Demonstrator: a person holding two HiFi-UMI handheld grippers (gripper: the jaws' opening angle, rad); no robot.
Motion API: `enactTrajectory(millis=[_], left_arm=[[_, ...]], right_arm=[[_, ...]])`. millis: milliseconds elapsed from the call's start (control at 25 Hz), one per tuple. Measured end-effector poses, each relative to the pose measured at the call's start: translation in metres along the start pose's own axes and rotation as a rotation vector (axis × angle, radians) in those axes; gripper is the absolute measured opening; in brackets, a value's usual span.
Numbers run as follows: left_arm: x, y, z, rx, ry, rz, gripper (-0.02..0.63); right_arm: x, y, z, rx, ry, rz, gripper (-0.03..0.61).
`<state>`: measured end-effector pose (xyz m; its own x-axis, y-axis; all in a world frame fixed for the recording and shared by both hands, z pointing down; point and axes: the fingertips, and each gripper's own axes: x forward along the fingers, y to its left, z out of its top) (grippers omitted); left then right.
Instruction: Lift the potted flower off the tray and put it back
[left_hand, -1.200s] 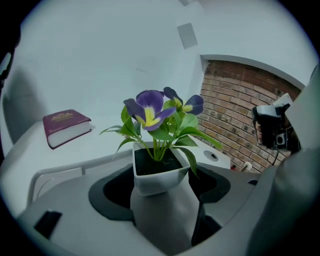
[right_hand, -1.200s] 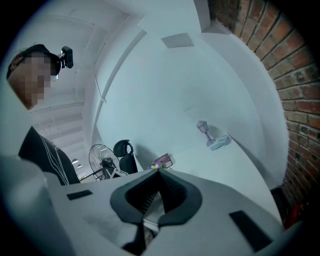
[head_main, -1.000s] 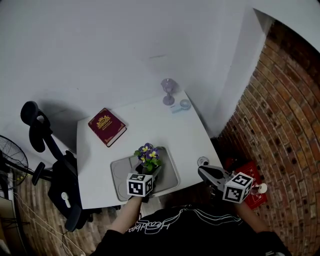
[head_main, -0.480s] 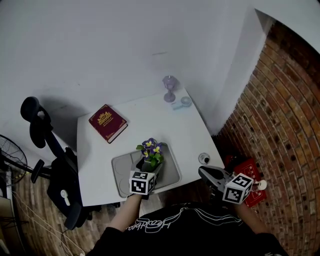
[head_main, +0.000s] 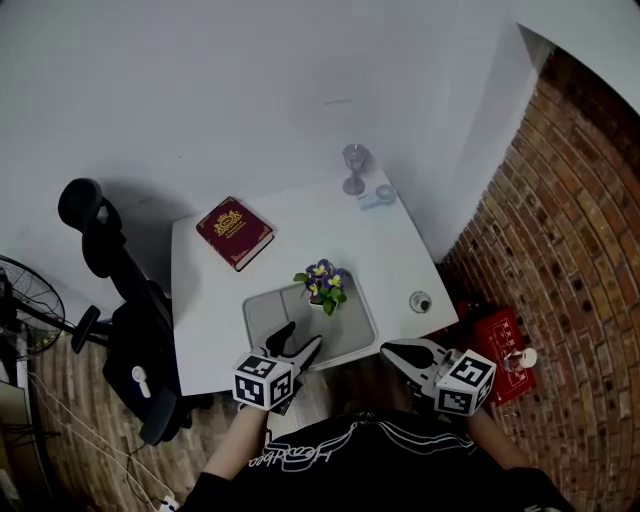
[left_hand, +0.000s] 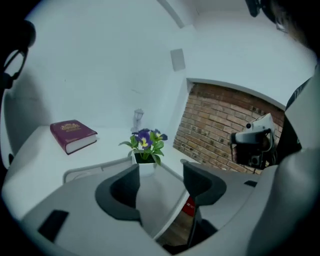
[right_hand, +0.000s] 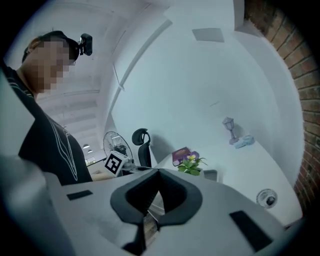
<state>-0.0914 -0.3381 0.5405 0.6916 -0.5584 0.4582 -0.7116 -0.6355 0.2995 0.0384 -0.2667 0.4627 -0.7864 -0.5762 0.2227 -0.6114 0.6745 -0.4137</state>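
Left gripper: jaws spread but closing, nothing between the pads; right gripper: jaw tips pressed together, nothing pinched; the left is held just off the near edge of the table, tilted a little downward and aimed at the tray, with a bare forearm seen behind its marker cube; the right is held off the table's near right corner, close to level, its hand and forearm hidden under the cube and the dark shirt; potted flower noted upright on the tray, in the far right corner, well apart from both grippers; in the head view the pot is almost wholly covered by the leaves and purple blooms; in the left gripper view the white pot is cut off at its base by the gripper body; the tray's near part is likewise masked there; red book lies flat near the far left corner of the table; purple goblet stands at the far edge, with a small pale blue item just beside it, too small to be identified; a small round object near the right edge, kind not made out; black office chair recorded left of the table.
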Motion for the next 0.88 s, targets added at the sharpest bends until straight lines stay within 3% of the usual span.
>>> enactTrajectory(millis=[80, 240, 480, 680, 880], left_arm=[[-0.028, -0.008, 0.009, -0.018, -0.058, -0.008, 0.188], [-0.071, -0.036, 0.018, -0.062, -0.149, -0.106, 0.064], [-0.116, -0.08, 0.018, 0.0, -0.193, -0.2, 0.044], [-0.136, -0.092, 0.003, 0.078, -0.17, -0.164, 0.038], [-0.152, -0.096, -0.008, 0.062, -0.171, -0.156, 0.038]], right_arm=[[0.007, 0.014, -0.005, 0.008, 0.003, 0.026, -0.003], [0.015, 0.042, -0.009, 0.042, -0.026, 0.073, -0.002], [0.014, 0.081, -0.018, 0.073, -0.053, 0.133, -0.002], [0.007, 0.105, -0.021, 0.05, -0.068, 0.147, -0.002], [0.002, 0.12, -0.033, 0.048, -0.061, 0.138, -0.002]])
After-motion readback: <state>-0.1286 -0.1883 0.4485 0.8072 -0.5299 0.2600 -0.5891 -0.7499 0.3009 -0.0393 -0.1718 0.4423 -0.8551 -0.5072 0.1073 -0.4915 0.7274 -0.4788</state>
